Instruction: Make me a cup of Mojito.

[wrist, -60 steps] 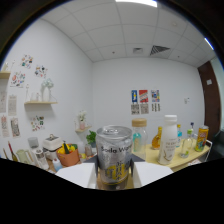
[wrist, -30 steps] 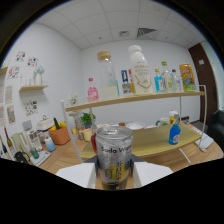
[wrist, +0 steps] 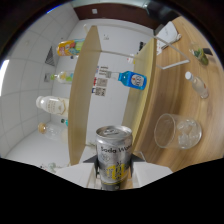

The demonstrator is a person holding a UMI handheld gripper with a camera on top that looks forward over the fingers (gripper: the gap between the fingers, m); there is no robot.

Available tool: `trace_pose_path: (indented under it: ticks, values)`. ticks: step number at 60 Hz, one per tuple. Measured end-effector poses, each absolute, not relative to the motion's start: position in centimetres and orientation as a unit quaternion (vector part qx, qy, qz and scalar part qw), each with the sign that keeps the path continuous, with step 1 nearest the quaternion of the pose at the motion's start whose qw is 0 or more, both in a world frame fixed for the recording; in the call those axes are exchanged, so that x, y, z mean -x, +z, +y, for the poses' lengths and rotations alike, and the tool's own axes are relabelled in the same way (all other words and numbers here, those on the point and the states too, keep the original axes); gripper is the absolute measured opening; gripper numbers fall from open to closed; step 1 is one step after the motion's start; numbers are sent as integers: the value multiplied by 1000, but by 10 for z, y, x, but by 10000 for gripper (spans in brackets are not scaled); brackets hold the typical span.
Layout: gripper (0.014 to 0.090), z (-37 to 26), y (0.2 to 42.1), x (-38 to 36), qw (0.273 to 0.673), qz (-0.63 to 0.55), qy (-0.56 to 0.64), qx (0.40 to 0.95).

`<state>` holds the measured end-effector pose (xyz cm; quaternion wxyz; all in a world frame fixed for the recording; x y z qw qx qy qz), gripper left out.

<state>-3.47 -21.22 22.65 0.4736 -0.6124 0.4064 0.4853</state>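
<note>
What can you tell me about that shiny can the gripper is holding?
The soda water can is silvery metal with dark lettering that reads "Soda" and a yellow patch lower on its label. Its top rim and pull tab show, and the tab looks unopened, though that is hard to tell. The gripper is shut on it, one finger on each side of its lower half. The whole view is rolled sideways, so the can is tipped toward the clear glass with ice on the wooden table. Nothing is pouring.

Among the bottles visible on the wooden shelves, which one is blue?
The blue bottle with a white cap, between the two shelf boards beyond the soda can; the other bottles look white or clear.
</note>
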Motion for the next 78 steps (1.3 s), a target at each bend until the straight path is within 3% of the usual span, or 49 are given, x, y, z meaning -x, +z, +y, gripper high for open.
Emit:
trace_pose_path:
  ticks: [24,32,38,43,49,56,63,70,78]
  values:
    - [495,-205,244,10,314,585,666,341]
    - [497,-204,242,1,296,601,676,307]
    - [495,-205,244,2,303,593,671,324]
    - [497,-205,248,4,336,575,651,365]
    - [499,-208,259,9,418,512,585,469]
    - [501,-209,275,14,541,385,450,597]
    - [500,-205,283,24,628,237,304,676]
    - [499,-199,265,38,658,129,194,716]
    - [499,-193,219,54,651,44,112,749]
